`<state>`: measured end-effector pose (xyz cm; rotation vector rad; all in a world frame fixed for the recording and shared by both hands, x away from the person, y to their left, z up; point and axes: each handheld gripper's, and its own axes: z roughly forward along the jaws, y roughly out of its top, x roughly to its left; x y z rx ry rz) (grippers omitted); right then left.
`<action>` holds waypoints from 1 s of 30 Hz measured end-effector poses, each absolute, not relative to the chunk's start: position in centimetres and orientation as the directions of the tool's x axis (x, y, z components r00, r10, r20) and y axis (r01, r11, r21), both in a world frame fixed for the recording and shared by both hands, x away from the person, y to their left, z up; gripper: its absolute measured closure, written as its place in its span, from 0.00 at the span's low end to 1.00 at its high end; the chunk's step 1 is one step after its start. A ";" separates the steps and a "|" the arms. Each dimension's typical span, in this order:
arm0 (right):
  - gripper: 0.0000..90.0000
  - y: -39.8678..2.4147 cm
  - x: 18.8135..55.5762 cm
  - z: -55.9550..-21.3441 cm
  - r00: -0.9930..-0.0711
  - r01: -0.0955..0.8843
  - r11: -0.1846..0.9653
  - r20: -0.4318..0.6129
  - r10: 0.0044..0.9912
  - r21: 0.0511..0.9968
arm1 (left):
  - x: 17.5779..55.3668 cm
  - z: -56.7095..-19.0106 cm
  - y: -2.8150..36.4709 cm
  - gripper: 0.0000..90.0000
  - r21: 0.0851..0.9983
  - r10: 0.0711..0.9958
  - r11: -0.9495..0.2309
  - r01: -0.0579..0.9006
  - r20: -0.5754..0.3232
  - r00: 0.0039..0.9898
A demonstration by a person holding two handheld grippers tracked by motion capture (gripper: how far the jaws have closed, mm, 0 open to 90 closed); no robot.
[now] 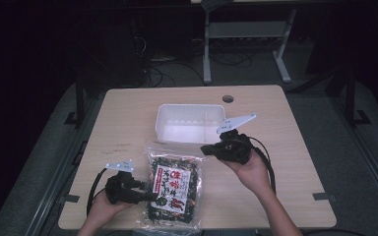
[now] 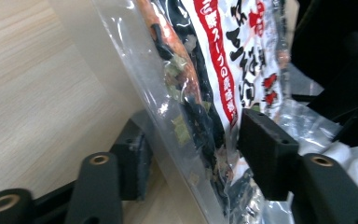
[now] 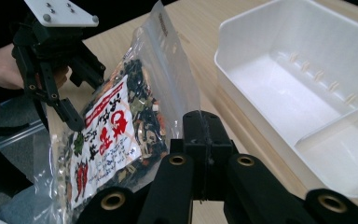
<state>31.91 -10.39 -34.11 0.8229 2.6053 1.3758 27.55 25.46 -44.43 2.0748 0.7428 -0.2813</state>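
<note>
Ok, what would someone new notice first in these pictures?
The clear bag of dried food with its red-and-white label lies at the table's near edge, its side between the jaws of the left gripper. Behind it stands an empty white plastic bin, with the shut right gripper raised beside it.

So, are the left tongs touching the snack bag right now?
Touching. The left gripper view shows the snack bag between the left tongs, with one pad pressed against its printed face and the other at its clear edge.

A white tub [image 1: 191, 123] with a divider sits on the wooden table [image 1: 128, 118], near the far edge. Cables [image 1: 226, 59] trail across the floor beyond.
</note>
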 end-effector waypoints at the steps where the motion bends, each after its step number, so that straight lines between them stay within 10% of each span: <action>1: 1.00 -10.5 31.9 -33.9 -0.853 0.416 0.444 0.171 0.494 0.794 | 27.5 -44.3 25.5 0.63 0.686 0.389 -0.419 0.595 -0.457 0.800; 12: 0.99 -10.8 31.6 -32.5 -0.855 0.391 0.424 0.152 0.495 0.817 | 27.0 -43.0 25.0 0.74 0.729 0.405 -0.422 0.539 -0.380 0.831; 22: 0.48 -11.0 32.3 -34.6 -0.836 0.472 0.392 0.260 0.483 0.790 | 26.9 -42.8 24.8 0.74 0.735 0.407 -0.441 0.515 -0.347 0.845; 30: 0.44 -10.2 32.2 -36.5 -0.846 0.496 0.395 0.326 0.422 0.773 | 26.9 -42.6 24.7 0.74 0.740 0.404 -0.448 0.502 -0.333 0.852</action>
